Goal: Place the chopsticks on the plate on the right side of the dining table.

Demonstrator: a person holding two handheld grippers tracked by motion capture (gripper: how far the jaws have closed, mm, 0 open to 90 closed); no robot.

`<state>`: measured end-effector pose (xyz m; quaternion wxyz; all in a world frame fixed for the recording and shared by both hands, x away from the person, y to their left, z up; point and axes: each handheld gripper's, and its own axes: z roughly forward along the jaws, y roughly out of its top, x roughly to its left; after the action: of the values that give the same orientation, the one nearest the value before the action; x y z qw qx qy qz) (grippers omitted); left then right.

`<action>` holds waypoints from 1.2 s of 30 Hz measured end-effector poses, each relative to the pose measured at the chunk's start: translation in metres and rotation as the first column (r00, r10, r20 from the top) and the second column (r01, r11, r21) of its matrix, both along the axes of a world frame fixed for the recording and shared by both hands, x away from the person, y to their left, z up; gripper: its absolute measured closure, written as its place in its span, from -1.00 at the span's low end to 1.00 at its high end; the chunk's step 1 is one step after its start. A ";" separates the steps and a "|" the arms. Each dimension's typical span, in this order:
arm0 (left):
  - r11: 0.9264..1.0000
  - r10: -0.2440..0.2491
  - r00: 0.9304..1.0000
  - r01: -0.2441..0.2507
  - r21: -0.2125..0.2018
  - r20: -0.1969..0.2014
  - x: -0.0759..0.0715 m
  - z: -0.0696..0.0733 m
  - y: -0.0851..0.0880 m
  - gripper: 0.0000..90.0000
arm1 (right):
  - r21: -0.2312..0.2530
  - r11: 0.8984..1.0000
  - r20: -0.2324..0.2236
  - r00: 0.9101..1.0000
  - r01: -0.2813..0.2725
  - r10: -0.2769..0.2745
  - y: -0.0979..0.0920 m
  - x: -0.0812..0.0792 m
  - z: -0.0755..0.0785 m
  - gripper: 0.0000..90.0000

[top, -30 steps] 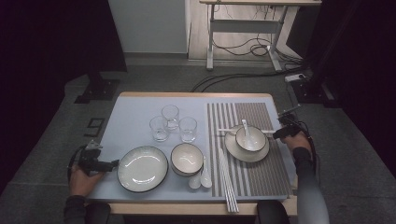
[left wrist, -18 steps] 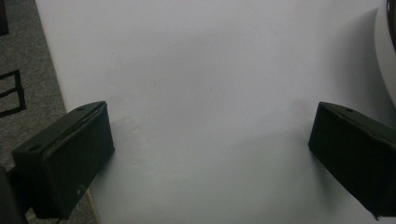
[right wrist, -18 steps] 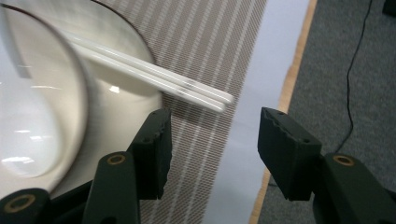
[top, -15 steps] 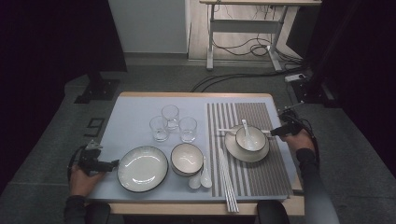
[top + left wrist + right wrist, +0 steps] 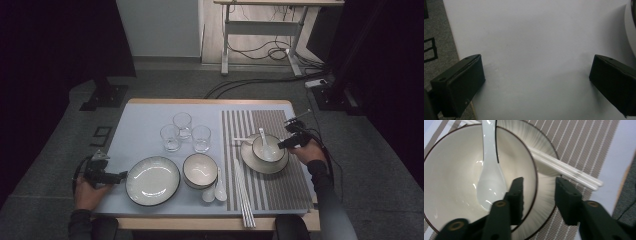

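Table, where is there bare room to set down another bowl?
The far left of the table, beyond the plate and left of the glasses, lies bare. So does the near right of the striped mat. The middle is crowded: glasses, bowl, spoons, chopsticks.
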<state>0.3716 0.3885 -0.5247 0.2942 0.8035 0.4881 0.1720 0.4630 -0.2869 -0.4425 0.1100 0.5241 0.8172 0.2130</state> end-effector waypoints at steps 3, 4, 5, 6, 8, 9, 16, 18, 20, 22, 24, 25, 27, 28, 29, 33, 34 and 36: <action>1.000 0.000 1.000 0.000 0.000 0.000 0.000 0.000 0.000 -1.00 | -0.004 1.000 -0.010 1.000 -0.005 0.005 0.003 0.000 -0.004 0.56; 1.000 0.000 1.000 0.000 0.000 0.000 0.000 0.000 0.000 -1.00 | -0.006 1.000 -0.012 1.000 -0.006 0.005 0.004 0.000 -0.005 0.62; 1.000 0.000 1.000 0.000 0.000 0.000 0.000 0.000 0.000 -1.00 | -0.011 1.000 -0.015 1.000 -0.004 0.004 0.005 0.000 -0.006 0.66; 1.000 0.000 1.000 0.000 0.000 0.000 0.000 0.000 0.000 -1.00 | -0.016 1.000 -0.018 1.000 -0.004 0.003 0.006 0.000 -0.007 0.71; 1.000 0.000 1.000 0.000 0.000 0.000 0.000 0.000 0.000 -1.00 | -0.012 1.000 -0.015 1.000 -0.002 0.002 0.007 0.000 -0.007 0.81; 1.000 0.000 1.000 0.000 0.000 0.000 0.000 0.000 0.000 -1.00 | -0.013 1.000 -0.014 1.000 0.001 -0.001 0.008 0.001 -0.008 0.82; 1.000 0.000 1.000 0.000 0.000 0.000 0.000 0.000 0.000 -1.00 | -0.009 1.000 -0.009 1.000 0.025 -0.025 0.010 0.003 -0.008 0.87; 1.000 0.000 1.000 0.000 0.000 0.000 0.000 0.000 0.000 -1.00 | -0.010 1.000 -0.005 1.000 0.025 -0.025 0.010 0.003 -0.008 0.87; 1.000 0.000 1.000 0.000 0.000 0.000 0.000 0.000 0.000 -1.00 | -0.011 1.000 -0.008 1.000 0.027 -0.027 0.011 0.004 -0.008 0.87; 1.000 0.000 1.000 0.000 0.000 0.000 0.000 0.000 0.000 -1.00 | -0.015 1.000 -0.005 1.000 0.025 -0.025 0.012 0.004 -0.008 0.87; 1.000 0.000 1.000 0.000 0.000 0.000 0.000 0.000 0.000 -1.00 | -0.016 1.000 -0.004 1.000 0.027 -0.027 0.013 0.005 -0.007 0.87; 1.000 0.000 1.000 0.000 0.000 0.000 0.000 0.000 0.000 -1.00 | -0.016 1.000 -0.003 1.000 0.026 -0.026 0.013 0.005 -0.007 0.87; 1.000 0.000 1.000 0.000 0.000 0.000 0.000 0.000 0.000 -1.00 | -0.016 1.000 -0.003 1.000 0.027 -0.027 0.014 0.005 -0.007 0.86; 1.000 0.000 1.000 0.000 0.000 0.000 0.000 0.000 0.000 -1.00 | -0.016 0.999 -0.007 1.000 0.028 -0.028 0.014 0.006 -0.007 0.86; 1.000 0.000 1.000 0.000 0.000 0.000 0.000 0.000 0.000 -1.00 | -0.017 1.000 -0.005 1.000 0.026 -0.026 0.014 0.006 -0.007 0.86; 1.000 0.000 1.000 0.000 0.000 0.000 0.000 0.000 0.000 -1.00 | -0.016 0.999 -0.004 1.000 0.028 -0.028 0.015 0.007 -0.007 0.86; 1.000 0.000 1.000 0.000 0.000 0.000 0.000 0.000 0.000 -1.00 | -0.014 0.999 -0.007 0.999 0.033 -0.033 0.015 0.007 -0.007 0.86; 1.000 0.000 1.000 0.000 0.000 0.000 0.000 0.000 0.000 -1.00 | -0.016 0.999 -0.005 0.999 0.031 -0.032 0.016 0.008 -0.007 0.85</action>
<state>0.3716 0.3885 -0.5247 0.2943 0.8035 0.4881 0.1719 0.4706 -0.2713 -0.4496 0.1151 0.5366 0.8108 0.2033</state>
